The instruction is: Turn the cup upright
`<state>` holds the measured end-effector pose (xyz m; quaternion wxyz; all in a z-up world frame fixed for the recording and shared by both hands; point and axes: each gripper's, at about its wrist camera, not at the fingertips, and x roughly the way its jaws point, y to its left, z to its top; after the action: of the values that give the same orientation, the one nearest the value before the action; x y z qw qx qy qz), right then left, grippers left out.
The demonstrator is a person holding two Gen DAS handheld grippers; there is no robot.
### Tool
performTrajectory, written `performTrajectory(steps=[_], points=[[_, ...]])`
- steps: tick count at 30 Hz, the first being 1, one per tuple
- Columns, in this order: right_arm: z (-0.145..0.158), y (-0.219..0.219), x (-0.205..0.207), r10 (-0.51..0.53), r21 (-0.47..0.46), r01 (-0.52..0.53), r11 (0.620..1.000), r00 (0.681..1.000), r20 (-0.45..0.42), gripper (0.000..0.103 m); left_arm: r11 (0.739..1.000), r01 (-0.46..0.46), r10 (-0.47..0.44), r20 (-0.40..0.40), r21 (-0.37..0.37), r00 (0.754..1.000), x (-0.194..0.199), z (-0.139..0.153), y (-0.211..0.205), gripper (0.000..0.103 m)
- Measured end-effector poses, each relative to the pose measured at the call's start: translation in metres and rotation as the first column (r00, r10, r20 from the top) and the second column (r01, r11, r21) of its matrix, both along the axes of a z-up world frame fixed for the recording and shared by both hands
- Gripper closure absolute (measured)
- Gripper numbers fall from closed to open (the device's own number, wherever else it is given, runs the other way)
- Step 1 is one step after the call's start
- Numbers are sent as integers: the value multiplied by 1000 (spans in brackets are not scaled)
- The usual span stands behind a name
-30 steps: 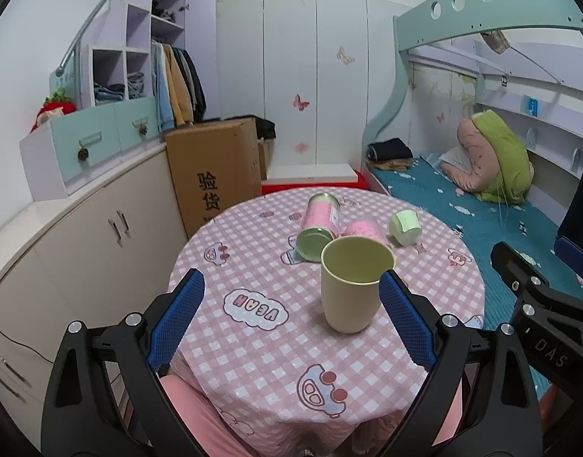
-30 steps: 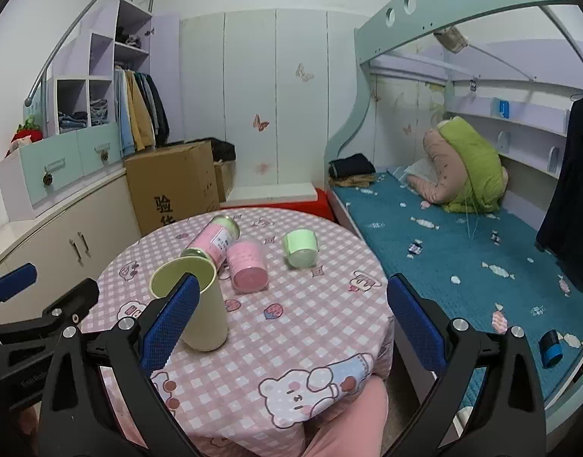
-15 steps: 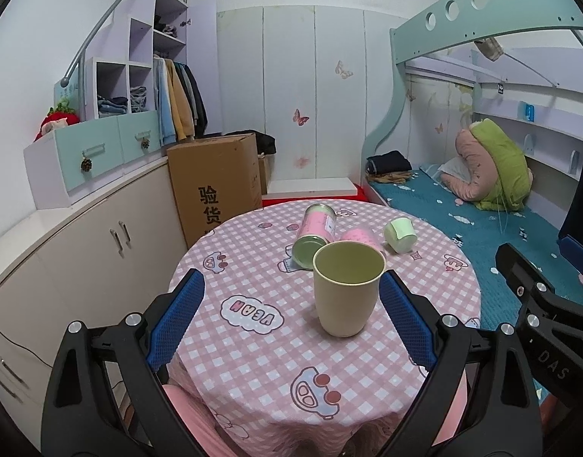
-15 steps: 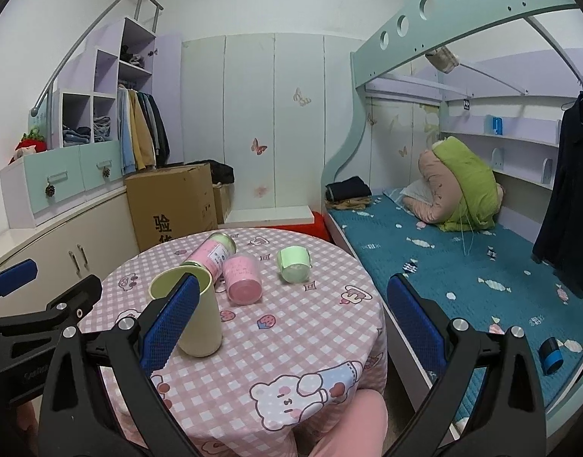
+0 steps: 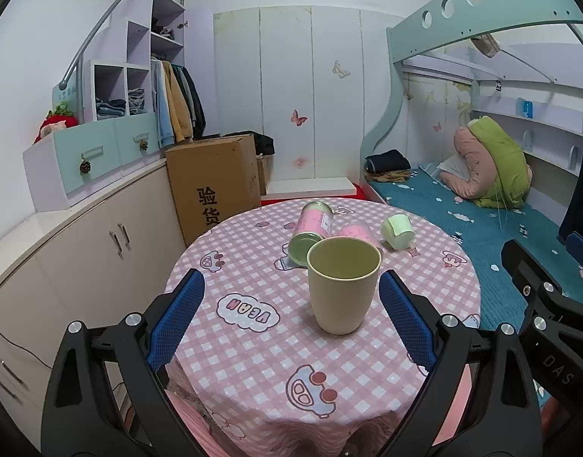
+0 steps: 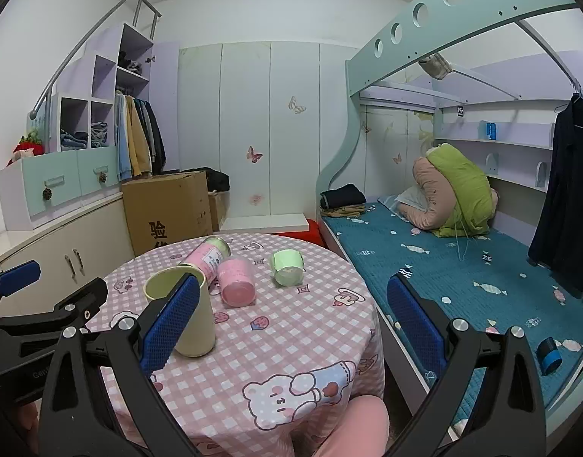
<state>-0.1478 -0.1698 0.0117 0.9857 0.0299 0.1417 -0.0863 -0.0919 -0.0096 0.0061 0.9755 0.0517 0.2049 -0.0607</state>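
A pale green cup [image 5: 343, 283] stands upright on the round table with the pink checked cloth [image 5: 253, 346]; it also shows in the right wrist view [image 6: 185, 312]. My left gripper [image 5: 289, 323] is open and empty, drawn back from the cup, its fingers wide on either side. My right gripper [image 6: 289, 321] is open and empty to the right of the cup. Behind the cup lie a pink tube with a green end [image 5: 312, 226], a pink cup [image 6: 236, 282] and a small green cup [image 6: 287, 266], all on their sides.
A cardboard box [image 5: 211, 186] and low cabinets [image 5: 89, 243] stand left of the table. A bunk bed with a teal mattress [image 6: 462, 266] is on the right. The left gripper's body [image 6: 36, 316] shows at the left in the right wrist view.
Both grippers have pulled back and risen from the table. The upright cup stays put and looks farther off. Both stay open.
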Motion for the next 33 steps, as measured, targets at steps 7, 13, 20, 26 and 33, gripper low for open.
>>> performTrajectory(steps=[7,13,20,26,33], points=[[1,1,-3,6,-3,-5,1000,1000,9,8,1000,-13,13,8,1,1000,-5,3,1,10],[3,1,-6,4,-3,-4,1000,1000,12,8,1000,-12,12,7,0,1000,-7,3,0,10],[4,1,-7,7,9,-7,1000,1000,10,8,1000,2,-2,-1,-5,1000,-6,0,-1,10],[3,3,-7,6,-3,-6,1000,1000,2,8,1000,-2,2,-7,-4,1000,-3,0,0,10],[2,3,-4,6,-6,-6,1000,1000,1,8,1000,-13,13,-14,-7,1000,-2,0,2,10]])
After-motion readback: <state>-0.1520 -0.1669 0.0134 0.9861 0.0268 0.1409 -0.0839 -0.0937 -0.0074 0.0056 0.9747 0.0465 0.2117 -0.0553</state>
